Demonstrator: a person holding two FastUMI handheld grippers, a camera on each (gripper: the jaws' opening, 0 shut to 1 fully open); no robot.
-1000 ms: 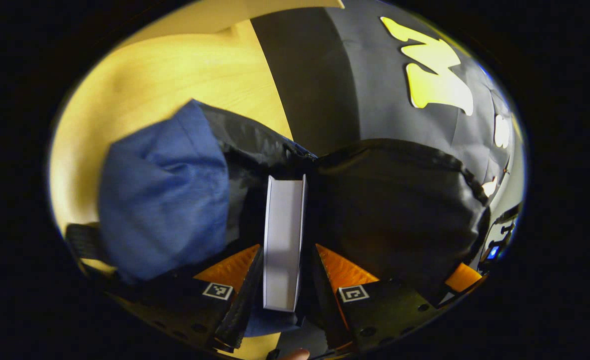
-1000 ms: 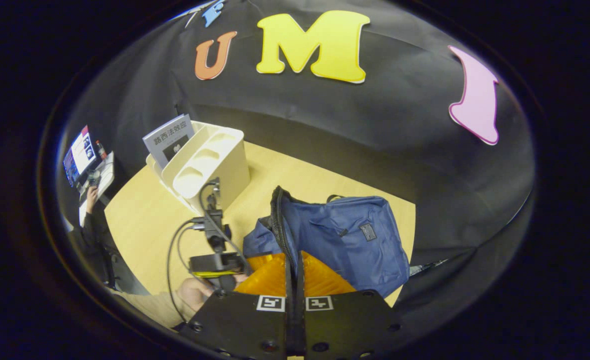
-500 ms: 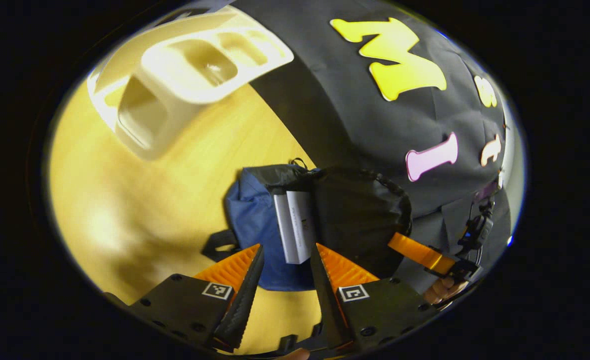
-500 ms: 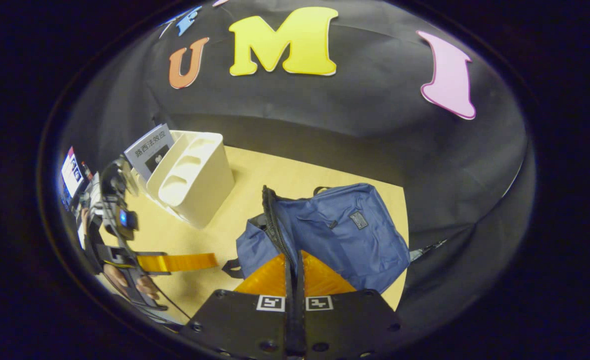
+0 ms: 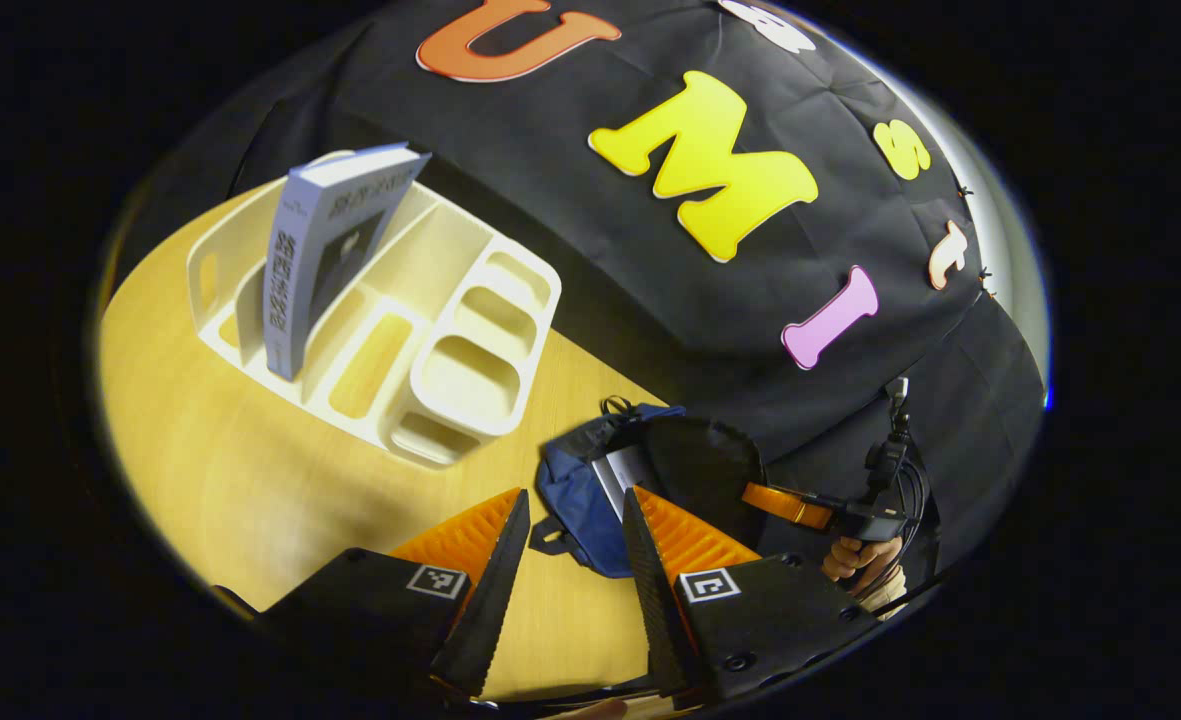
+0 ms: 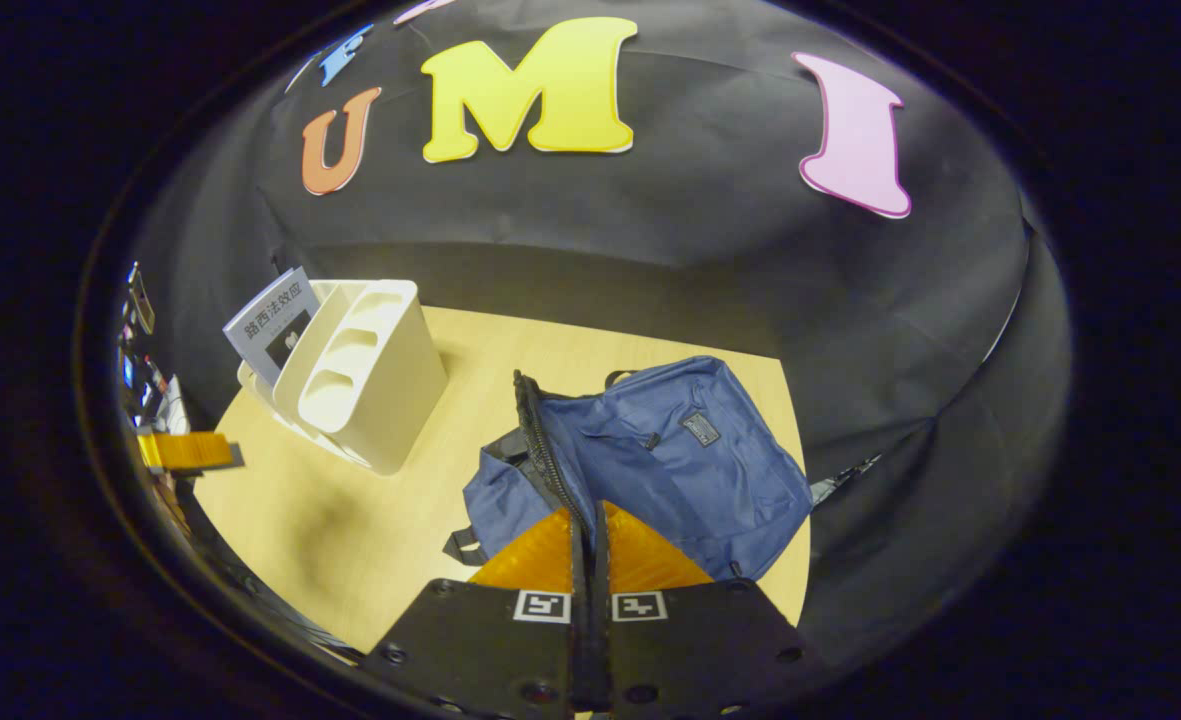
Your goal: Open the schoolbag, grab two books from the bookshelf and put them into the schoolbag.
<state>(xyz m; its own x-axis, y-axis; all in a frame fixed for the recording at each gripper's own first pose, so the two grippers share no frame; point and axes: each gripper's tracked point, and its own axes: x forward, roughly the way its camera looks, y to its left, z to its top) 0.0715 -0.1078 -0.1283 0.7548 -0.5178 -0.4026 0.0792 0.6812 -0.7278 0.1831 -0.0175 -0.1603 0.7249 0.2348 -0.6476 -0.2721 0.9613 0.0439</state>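
Observation:
The blue schoolbag (image 5: 575,495) (image 6: 670,460) lies open on the wooden table, its black lining flap (image 5: 700,465) lifted. A white book (image 5: 625,468) rests inside it. My left gripper (image 5: 575,510) hovers high above the bag, open with nothing between its fingers; it also shows at the left edge of the right gripper view (image 6: 185,450). My right gripper (image 6: 590,520) is shut on the bag's zipped flap edge (image 6: 545,450); from the left gripper view the right gripper (image 5: 800,505) and the hand (image 5: 855,555) holding it show beside the flap. A grey-blue book (image 5: 320,250) (image 6: 270,325) stands tilted in the cream bookshelf (image 5: 470,370) (image 6: 370,380).
The bookshelf has several slots and stands left of the bag on the table (image 5: 250,480) (image 6: 350,540). Black cloth walls close the back and right. A cable (image 5: 890,440) rises from the right gripper.
My left gripper let go of the white book inside the bag and pulled back and up, bringing the bookshelf into view. The right gripper stayed shut on the flap.

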